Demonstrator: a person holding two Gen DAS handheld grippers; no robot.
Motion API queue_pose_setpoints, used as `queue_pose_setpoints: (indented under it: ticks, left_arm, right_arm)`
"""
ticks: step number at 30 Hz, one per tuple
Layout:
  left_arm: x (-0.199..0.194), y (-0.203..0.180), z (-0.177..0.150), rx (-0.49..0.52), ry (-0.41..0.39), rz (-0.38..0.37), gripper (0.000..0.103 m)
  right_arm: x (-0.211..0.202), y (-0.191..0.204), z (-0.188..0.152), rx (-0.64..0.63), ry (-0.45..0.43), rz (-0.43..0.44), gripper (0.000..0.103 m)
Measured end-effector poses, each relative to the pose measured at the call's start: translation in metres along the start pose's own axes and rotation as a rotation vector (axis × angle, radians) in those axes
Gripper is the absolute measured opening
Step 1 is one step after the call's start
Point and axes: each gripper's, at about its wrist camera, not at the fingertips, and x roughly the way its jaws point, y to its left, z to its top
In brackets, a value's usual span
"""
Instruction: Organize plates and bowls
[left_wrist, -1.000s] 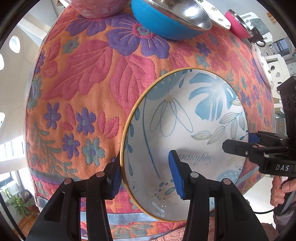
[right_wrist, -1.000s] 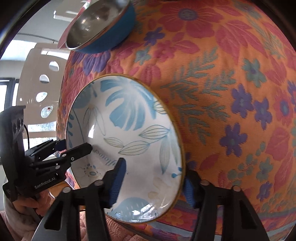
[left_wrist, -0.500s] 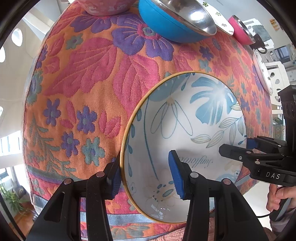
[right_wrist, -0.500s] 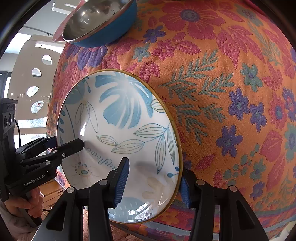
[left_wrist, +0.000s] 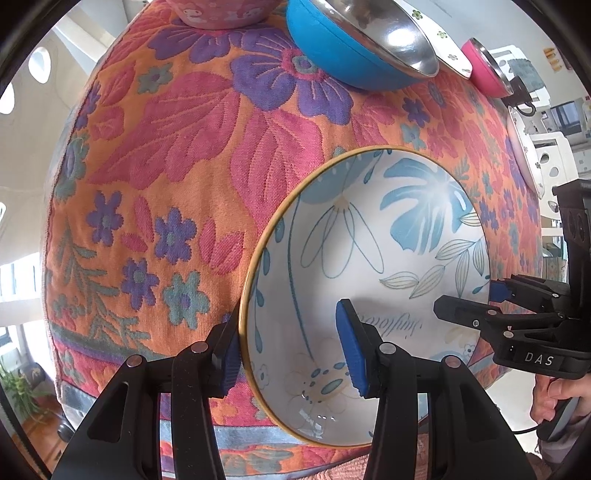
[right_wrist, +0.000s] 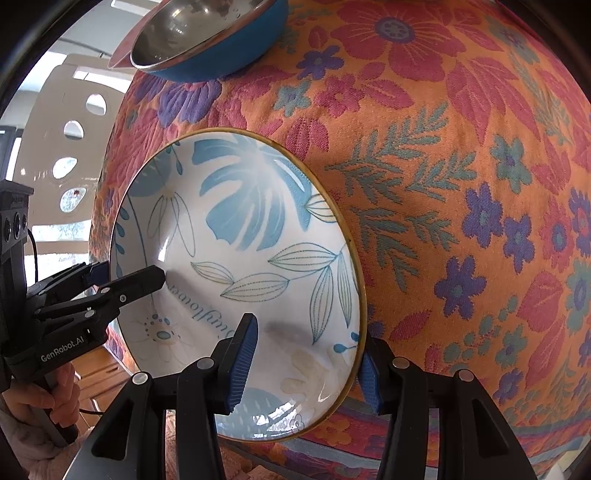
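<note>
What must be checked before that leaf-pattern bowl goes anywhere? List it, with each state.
1. Left gripper straddles the leaf bowl rim, one finger inside and one outside: ok.
2. Right gripper straddles the rim on the other side in the same way: ok.
3. Both sets of jaws clamped firmly on the rim: cannot tell.
4. Leaf bowl holds nothing loose: ok.
5. Bowl's base lifted off the tablecloth: cannot tell.
6. Cloth between the leaf bowl and the blue bowl free of other dishes: ok.
</note>
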Motion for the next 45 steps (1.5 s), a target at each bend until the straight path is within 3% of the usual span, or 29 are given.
queue_pose_setpoints:
  ticks: [10, 16, 18, 22, 27, 34, 45]
  left_arm:
    - [-0.002, 0.008, 0.0, -0.194, -0.038, 0.024, 0.044]
    - [-0.009, 0.004, -0.012, -0.314, -0.03, 0.144, 0.043]
    - [-0.014, -0.001, -0.017, -0.356, -0.041, 0.187, 0.043]
    - [-0.029, -0.017, -0.025, -0.432, -0.077, 0.283, 0.043]
    - [-0.052, -0.048, -0.023, -0.505, -0.135, 0.298, 0.043]
    - [-0.064, -0.149, 0.017, -0.449, -0.186, 0.209, 0.045]
    - [-0.014, -0.292, 0.092, -0.254, -0.114, 0.113, 0.045]
  right_arm:
    - [0.0, -0.002, 0.0, -0.135, 0.039, 0.061, 0.046]
    - [-0.012, -0.02, -0.017, -0.264, 0.087, 0.057, 0.046]
    - [-0.021, -0.033, -0.019, -0.274, 0.086, 0.114, 0.046]
    - [-0.042, -0.061, -0.02, -0.347, 0.085, 0.119, 0.047]
    - [-0.079, -0.1, -0.017, -0.437, 0.046, 0.185, 0.046]
    - [-0.152, -0.164, 0.008, -0.462, -0.07, 0.212, 0.046]
    - [-0.223, -0.278, 0.066, -0.339, -0.218, 0.111, 0.046]
